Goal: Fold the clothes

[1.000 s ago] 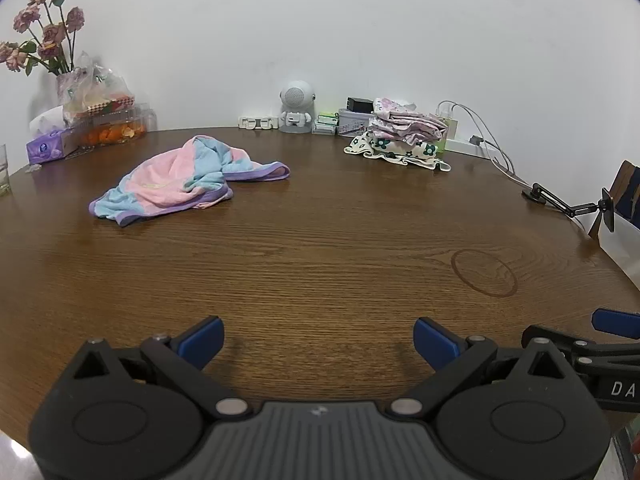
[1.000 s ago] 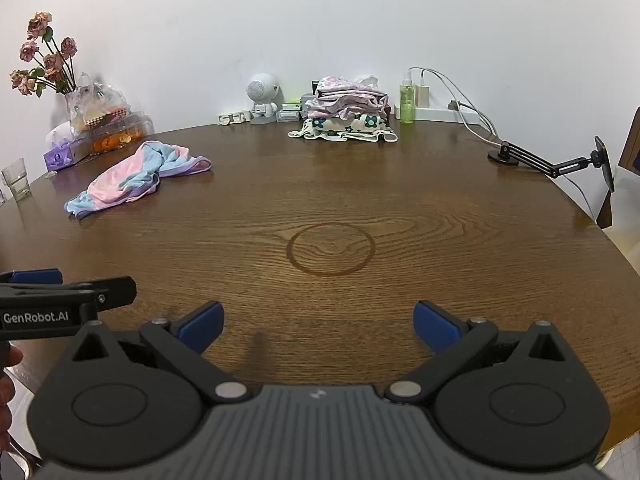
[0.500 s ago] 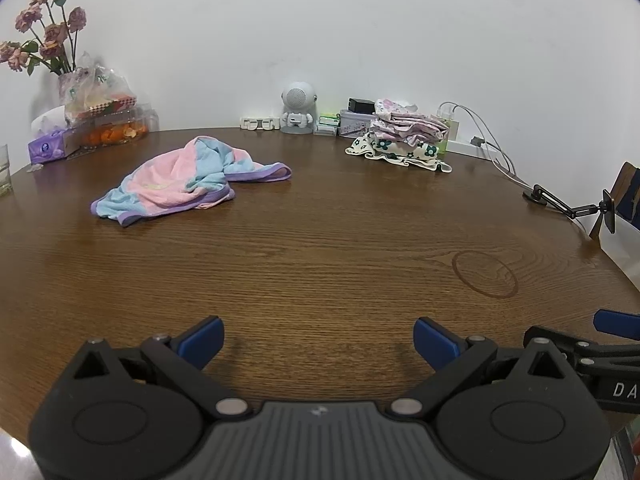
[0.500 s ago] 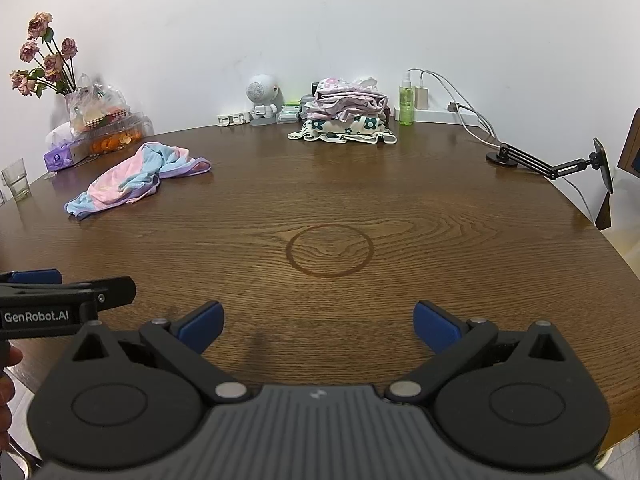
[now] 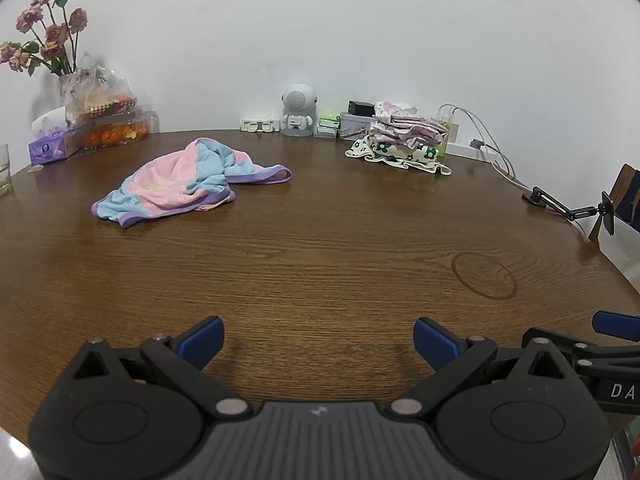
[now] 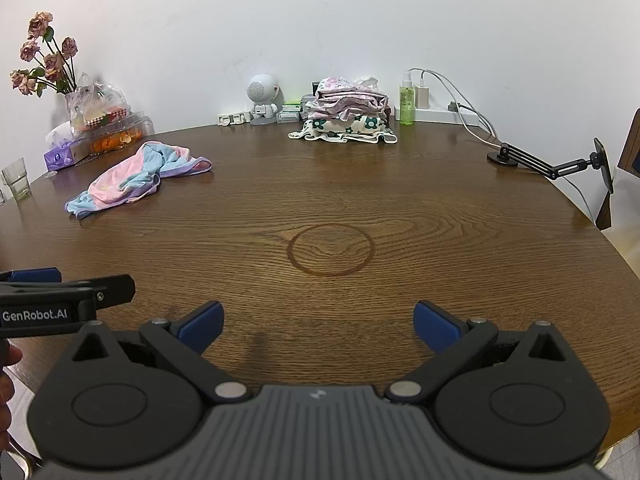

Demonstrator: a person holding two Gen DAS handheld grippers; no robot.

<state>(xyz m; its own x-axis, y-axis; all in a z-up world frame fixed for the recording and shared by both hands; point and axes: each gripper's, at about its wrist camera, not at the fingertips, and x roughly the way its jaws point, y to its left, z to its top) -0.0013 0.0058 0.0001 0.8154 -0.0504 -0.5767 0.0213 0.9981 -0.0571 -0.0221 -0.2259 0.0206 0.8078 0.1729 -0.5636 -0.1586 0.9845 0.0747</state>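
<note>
A crumpled pink, blue and purple garment (image 5: 180,184) lies on the round wooden table (image 5: 320,264) at the far left; it also shows in the right wrist view (image 6: 132,182). A stack of folded clothes (image 5: 404,136) sits at the back by the wall, also in the right wrist view (image 6: 346,114). My left gripper (image 5: 318,340) is open and empty above the table's near edge. My right gripper (image 6: 318,322) is open and empty, beside the left one. Both are far from the garment.
Along the back wall stand a vase of roses (image 5: 44,44), a tissue box (image 5: 50,148), a fruit container (image 5: 114,134), a small robot figure (image 5: 298,114), a green spray bottle (image 6: 406,100) and cables (image 6: 460,104). A phone arm (image 6: 552,164) stands right. A glass (image 6: 16,180) stands left.
The left wrist view has shifted very slightly. Both grippers stay open and the clothes have not moved.
</note>
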